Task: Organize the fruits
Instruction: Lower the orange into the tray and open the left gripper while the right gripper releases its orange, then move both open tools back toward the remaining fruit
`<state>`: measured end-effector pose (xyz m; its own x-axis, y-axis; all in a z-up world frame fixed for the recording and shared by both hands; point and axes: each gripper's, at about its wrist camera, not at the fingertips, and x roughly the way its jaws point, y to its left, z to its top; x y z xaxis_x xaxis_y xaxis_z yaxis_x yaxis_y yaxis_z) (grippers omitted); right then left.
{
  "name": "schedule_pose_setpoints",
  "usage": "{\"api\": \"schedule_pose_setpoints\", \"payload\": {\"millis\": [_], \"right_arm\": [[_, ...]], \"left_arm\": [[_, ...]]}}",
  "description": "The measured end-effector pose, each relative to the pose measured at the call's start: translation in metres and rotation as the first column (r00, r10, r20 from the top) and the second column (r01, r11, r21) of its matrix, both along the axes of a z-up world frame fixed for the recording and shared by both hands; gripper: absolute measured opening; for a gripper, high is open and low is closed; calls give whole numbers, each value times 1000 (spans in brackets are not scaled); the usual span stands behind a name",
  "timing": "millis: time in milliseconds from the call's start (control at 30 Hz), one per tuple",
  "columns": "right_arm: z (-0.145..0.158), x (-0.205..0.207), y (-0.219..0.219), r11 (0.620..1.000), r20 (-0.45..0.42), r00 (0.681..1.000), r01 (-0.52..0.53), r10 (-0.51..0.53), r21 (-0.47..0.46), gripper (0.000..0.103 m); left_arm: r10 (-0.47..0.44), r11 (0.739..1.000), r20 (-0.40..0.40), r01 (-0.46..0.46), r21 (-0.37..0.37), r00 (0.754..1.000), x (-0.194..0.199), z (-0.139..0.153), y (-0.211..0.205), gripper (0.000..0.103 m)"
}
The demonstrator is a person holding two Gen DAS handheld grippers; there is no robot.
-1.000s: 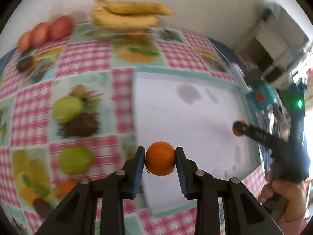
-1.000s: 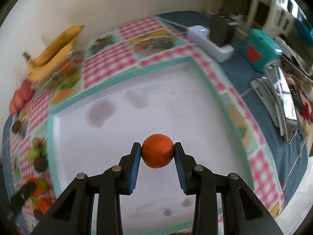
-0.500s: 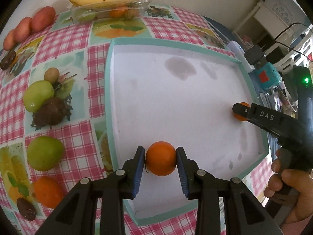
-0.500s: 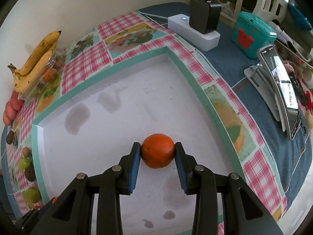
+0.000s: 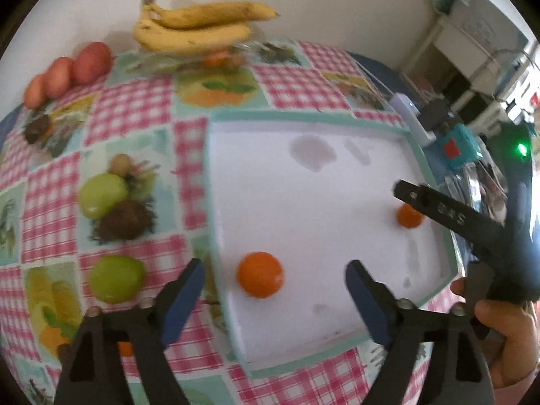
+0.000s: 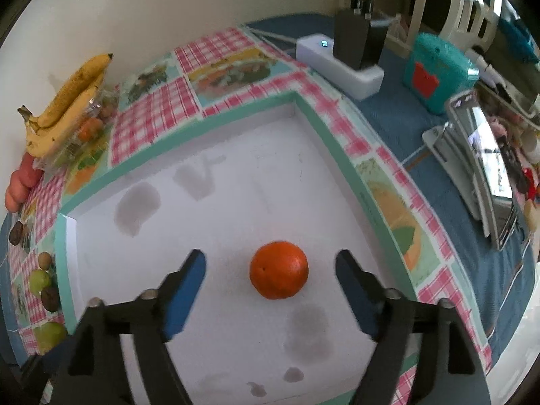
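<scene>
Showing bananas (image 5: 199, 28) frontally only leftward.

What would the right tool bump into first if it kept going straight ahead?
Probably the round orange fruit lying between the right tool's open jaws on the white tray; depth is hard to judge.

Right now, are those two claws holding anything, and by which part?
Nothing is held. The left gripper and right gripper have just opened; each orange sits free on the white tray between its jaws.
</scene>
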<state>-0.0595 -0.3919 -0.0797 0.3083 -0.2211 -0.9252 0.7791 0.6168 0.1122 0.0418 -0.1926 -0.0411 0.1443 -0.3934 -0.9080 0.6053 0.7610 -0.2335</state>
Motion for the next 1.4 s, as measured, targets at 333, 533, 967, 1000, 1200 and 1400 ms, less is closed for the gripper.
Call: {"api": "schedule_pose_setpoints", "payload": {"millis": [333,533,967,1000,1200,1400], "right_arm": [[25,11,22,992,56,994,-88,94,-95,95],[37,27,54,977,105,977,-173,187,-127,96],[53,67,159,890,193,869,-450,456,-73,96],[53,70,168,878,190,857,-473,479,-77,96],[57,79,202,823,235,794,-565,560,-53,96],[49,86,235,784,228,761,-621,608,-18,96]], "left_arm": [[306,940,144,-323,108,941,56,20,89,103],[456,873,220,-481,77,862,78,38,156,103],[613,786,222,-615,-71,758,80,55,233,103],[615,785,212,-614,-76,760,78,56,237,103],[660,749,142,-661,-48,738,68,39,252,103],[699,715,1,-698,-30,715,60,8,258,100]]}}
